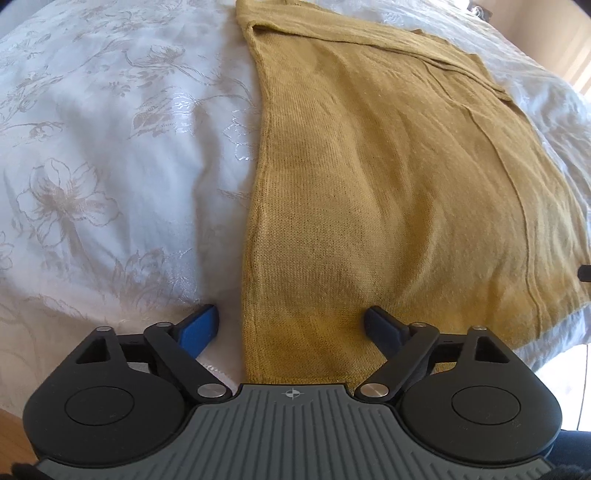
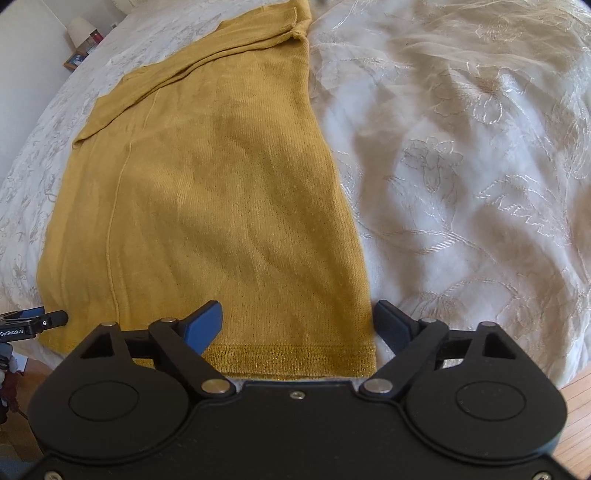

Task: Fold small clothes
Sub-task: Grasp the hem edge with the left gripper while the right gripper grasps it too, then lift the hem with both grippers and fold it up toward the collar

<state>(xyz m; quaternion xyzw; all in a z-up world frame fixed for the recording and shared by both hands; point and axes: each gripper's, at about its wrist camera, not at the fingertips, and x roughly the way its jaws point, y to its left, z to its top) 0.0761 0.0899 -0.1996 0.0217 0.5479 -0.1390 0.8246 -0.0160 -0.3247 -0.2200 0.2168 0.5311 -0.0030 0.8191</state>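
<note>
Left wrist view – mustard sweater (image 1: 388, 177) flat on bedspread (image 1: 110, 147), both grippers' fingers spread

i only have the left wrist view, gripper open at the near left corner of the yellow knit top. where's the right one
Observer: The right gripper is open, straddling the near right corner of the yellow knit top.
Operator: is the hem in reach there
Observer: Yes, the ribbed hem band lies flat just before its fingers.
Operator: anything beyond the bed on that side
Observer: A small lamp stands by the far wall, past the white bedspread.
</note>
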